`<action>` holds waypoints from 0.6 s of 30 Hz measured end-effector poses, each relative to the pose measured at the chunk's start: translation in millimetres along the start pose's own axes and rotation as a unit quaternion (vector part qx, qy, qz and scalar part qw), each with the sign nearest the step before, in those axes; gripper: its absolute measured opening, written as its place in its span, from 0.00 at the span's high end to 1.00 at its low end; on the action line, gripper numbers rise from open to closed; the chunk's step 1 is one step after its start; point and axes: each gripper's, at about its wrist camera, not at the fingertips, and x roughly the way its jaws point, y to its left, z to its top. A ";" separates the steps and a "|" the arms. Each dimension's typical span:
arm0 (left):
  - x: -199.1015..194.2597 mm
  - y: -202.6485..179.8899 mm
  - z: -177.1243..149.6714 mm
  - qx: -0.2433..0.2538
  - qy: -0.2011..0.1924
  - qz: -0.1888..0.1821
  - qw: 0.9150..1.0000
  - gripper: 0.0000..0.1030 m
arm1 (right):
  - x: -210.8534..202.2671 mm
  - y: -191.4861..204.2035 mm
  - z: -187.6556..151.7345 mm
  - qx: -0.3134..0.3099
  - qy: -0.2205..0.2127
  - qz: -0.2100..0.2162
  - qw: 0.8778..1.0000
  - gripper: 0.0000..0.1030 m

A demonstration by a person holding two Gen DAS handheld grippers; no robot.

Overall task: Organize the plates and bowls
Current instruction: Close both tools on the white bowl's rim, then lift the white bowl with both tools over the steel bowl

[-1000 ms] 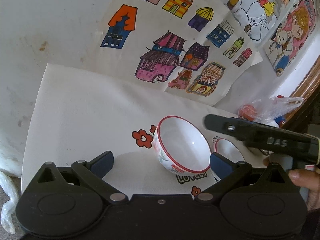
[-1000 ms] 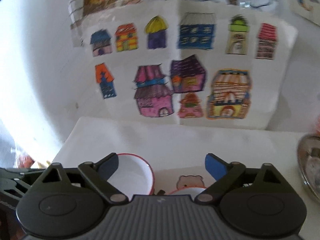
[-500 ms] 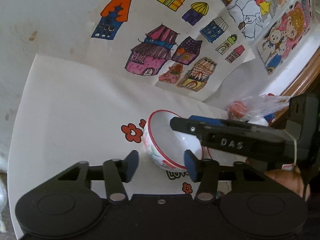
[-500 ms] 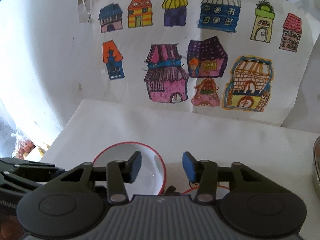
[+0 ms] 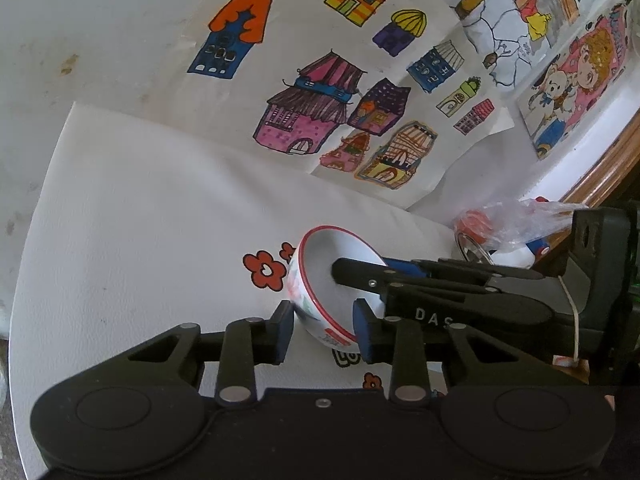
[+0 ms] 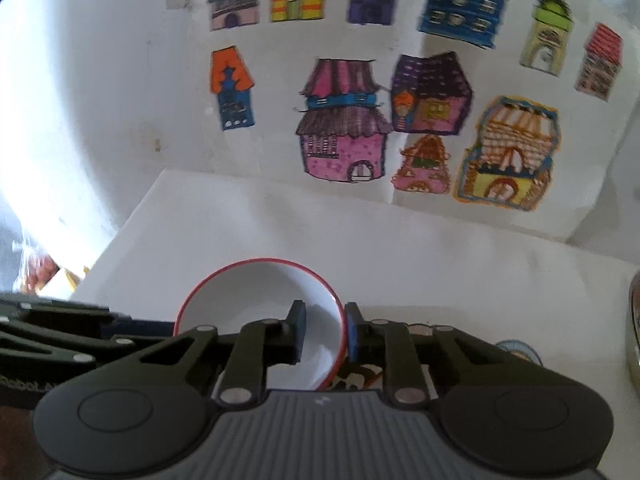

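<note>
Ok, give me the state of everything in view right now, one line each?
Red-rimmed white ceramic bowl: tilted, gripped on its rim by both grippers.
Left gripper: shut on the bowl's near rim.
Right gripper: shut on the bowl's wall.
Clear plastic bag: crumpled, lying at the table's far right.

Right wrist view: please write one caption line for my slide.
Right gripper closes on the wall of a red-rimmed white bowl, one jaw inside, one outside.

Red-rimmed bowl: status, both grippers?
Right gripper pinching the red-rimmed bowl at its rim. Left gripper straddling its near rim; contact unclear. Bowl tilted on the tablecloth. No obstruction visible.
</note>
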 end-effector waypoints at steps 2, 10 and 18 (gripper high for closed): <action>-0.6 2.2 -0.3 -0.006 -0.001 0.002 1.000 0.70 | -4.5 -2.8 -0.2 0.021 -0.006 0.006 1.000 0.86; -10.0 2.4 -3.4 -0.015 -0.008 0.022 1.000 0.77 | -16.3 5.8 -5.1 0.039 -0.010 0.001 0.999 0.88; -39.4 -12.0 -3.3 -0.002 -0.030 0.010 0.999 0.78 | -54.3 20.0 -2.6 0.037 -0.033 -0.006 0.999 0.90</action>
